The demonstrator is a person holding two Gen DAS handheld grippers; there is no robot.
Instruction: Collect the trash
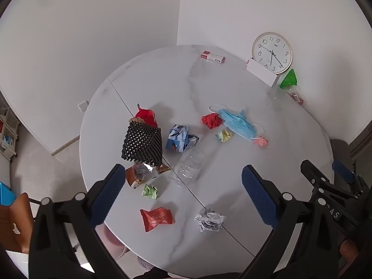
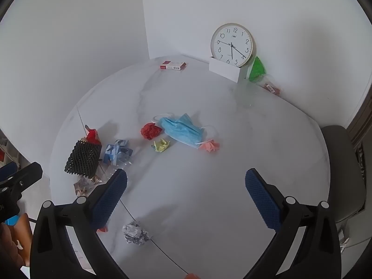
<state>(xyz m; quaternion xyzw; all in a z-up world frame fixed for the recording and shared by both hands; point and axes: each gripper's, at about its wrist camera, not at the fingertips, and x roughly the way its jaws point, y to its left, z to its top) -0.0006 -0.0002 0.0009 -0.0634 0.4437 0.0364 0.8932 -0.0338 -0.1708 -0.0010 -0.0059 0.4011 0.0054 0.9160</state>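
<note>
Just ahead of left gripper: wrapper

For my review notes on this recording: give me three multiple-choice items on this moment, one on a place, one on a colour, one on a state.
1. The round white wall clock stands:
A. at the table's far edge by the wall
B. on the floor
C. between the claws

2. The crumpled paper ball touching the blue face mask on its left is:
A. black
B. red
C. white

3. The left claw is:
A. shut on a bottle
B. shut, empty
C. open, empty

Answers:
1 A, it leans behind a white box.
2 B, the red paper ball abuts the mask.
3 C, its pads stand apart over the white marble table.
</note>
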